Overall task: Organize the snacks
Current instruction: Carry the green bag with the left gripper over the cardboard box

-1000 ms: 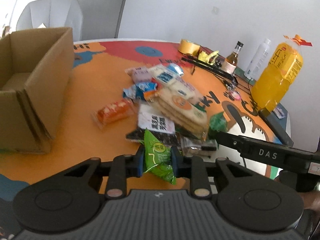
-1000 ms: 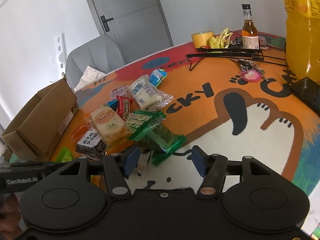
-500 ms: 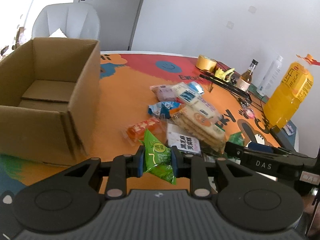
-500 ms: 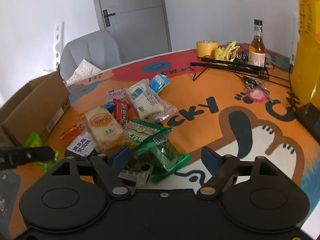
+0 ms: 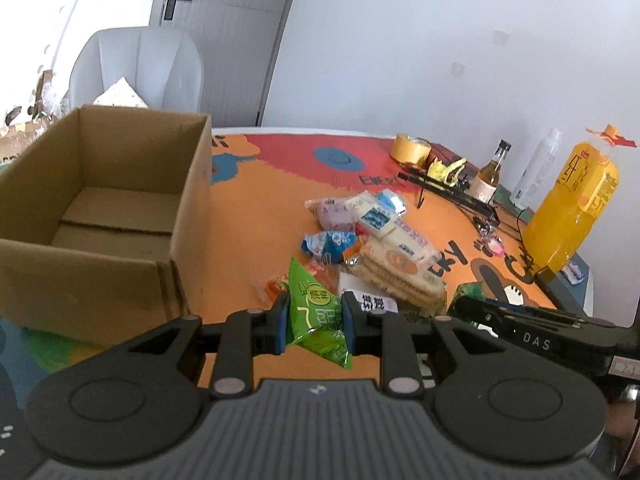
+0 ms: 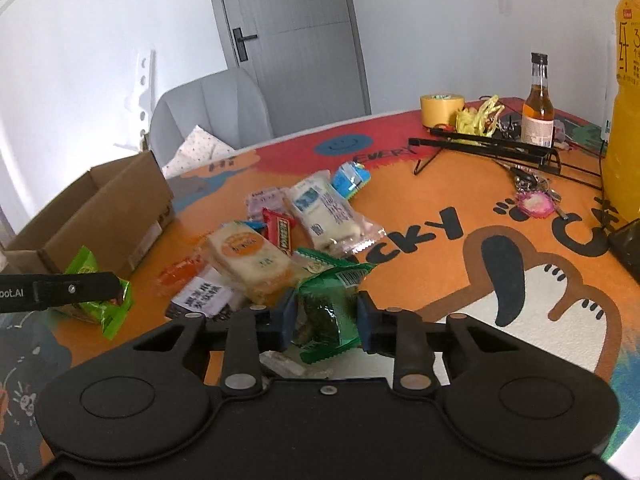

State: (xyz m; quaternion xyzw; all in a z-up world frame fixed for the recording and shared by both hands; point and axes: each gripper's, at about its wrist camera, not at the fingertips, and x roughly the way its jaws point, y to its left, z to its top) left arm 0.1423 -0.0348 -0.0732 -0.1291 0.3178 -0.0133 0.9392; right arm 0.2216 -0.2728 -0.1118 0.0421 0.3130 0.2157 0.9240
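Observation:
My left gripper (image 5: 314, 322) is shut on a light green snack packet (image 5: 316, 312) and holds it above the table, just right of the open cardboard box (image 5: 100, 216); the packet also shows in the right wrist view (image 6: 96, 296). My right gripper (image 6: 326, 316) is shut on a dark green seaweed packet (image 6: 330, 312) at the near edge of the snack pile (image 6: 280, 240). The pile holds cracker packs, a white bread pack, a red bar and an orange sweet. The box is empty inside.
A big yellow juice bottle (image 5: 572, 216), a small brown bottle (image 5: 490, 174), a tape roll (image 5: 410, 146), a black wire stand (image 6: 488, 148) and keys (image 6: 534, 200) stand at the far right. A grey chair (image 5: 136, 68) stands behind the table. A black phone (image 6: 628, 244) lies at right.
My left gripper rose and swung left toward the box with the light green packet. My right gripper closed from open onto the dark green packet.

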